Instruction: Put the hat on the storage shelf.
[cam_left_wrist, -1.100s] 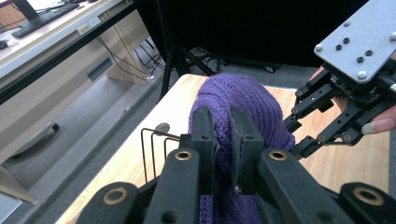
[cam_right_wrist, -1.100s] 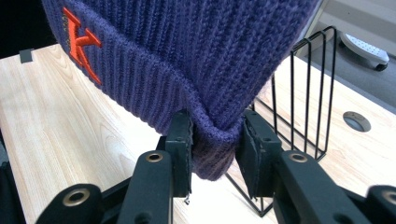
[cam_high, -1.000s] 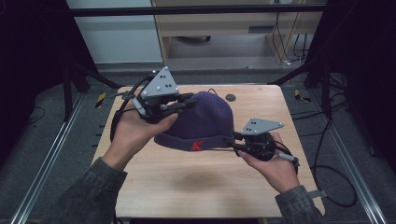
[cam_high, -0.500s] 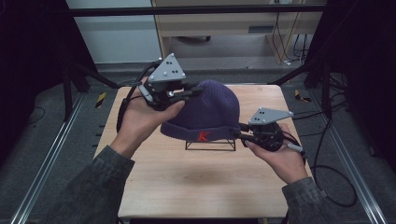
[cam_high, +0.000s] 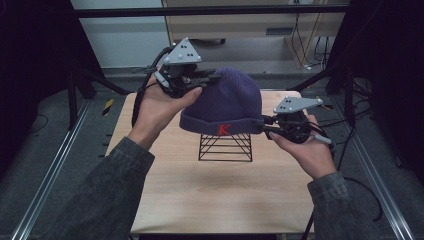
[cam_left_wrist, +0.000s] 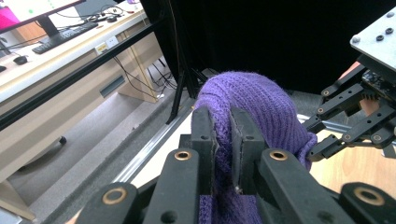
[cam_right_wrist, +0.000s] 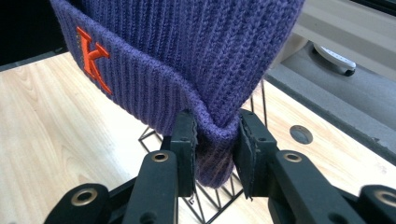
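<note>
A purple knit beanie (cam_high: 227, 102) with an orange K on its cuff hangs in the air above a black wire stand (cam_high: 225, 147) on the wooden table. My left gripper (cam_high: 209, 78) is shut on the beanie's crown at the upper left; the left gripper view has the knit (cam_left_wrist: 261, 102) pinched between the jaws (cam_left_wrist: 223, 140). Shut on the folded cuff at the beanie's right edge is my right gripper (cam_high: 266, 124), and the cuff (cam_right_wrist: 140, 88) sits squeezed between its pads (cam_right_wrist: 212, 154). The stand (cam_right_wrist: 205, 200) shows just below the cuff.
The light wooden table (cam_high: 210, 200) has bare room in front of and around the stand. Metal rails run along both sides of the table. A desk and cables stand beyond the far edge, and a round hole (cam_right_wrist: 300, 134) marks the tabletop.
Both grippers have lifted the beanie up off the wire stand, which was covered a second ago and now stands exposed below it. The hands rose and moved away from the person.
</note>
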